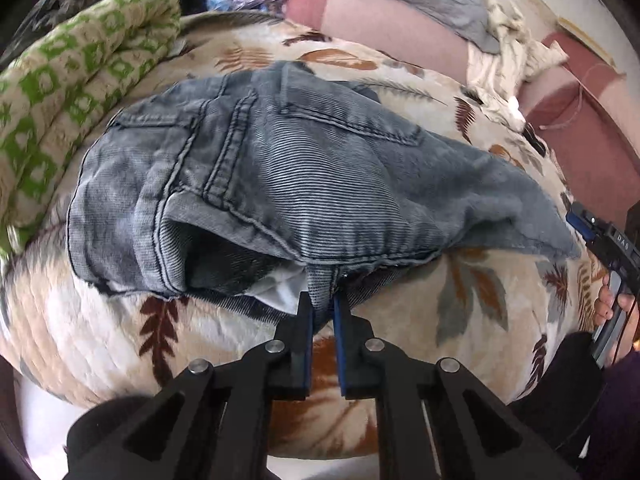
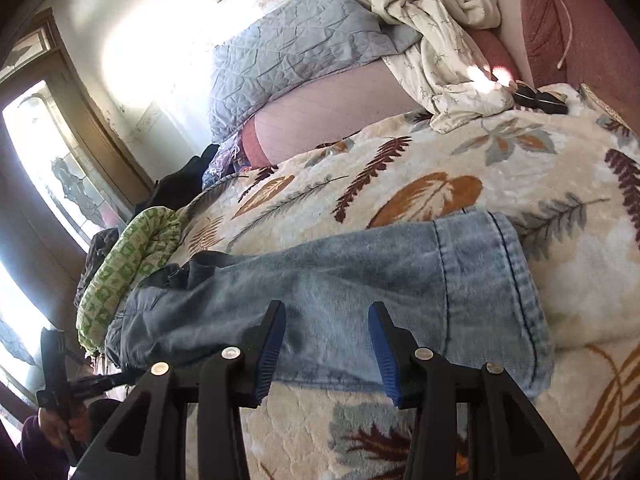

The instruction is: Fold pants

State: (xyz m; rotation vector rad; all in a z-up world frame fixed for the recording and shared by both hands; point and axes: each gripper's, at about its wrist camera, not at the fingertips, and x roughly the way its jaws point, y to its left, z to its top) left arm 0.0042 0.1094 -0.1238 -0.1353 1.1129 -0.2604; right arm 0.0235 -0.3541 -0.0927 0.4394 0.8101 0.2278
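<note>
Leaf-print blanket — left gripper pinches jeans waistband.

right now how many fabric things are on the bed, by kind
jeans: 1
leaf-print blanket: 1
green patterned quilt: 1
grey quilted cover: 1
white printed cloth: 1
total: 5

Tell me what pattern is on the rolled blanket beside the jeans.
Green blocky shapes on cream; the rolled blanket shows best in the left wrist view.
</note>
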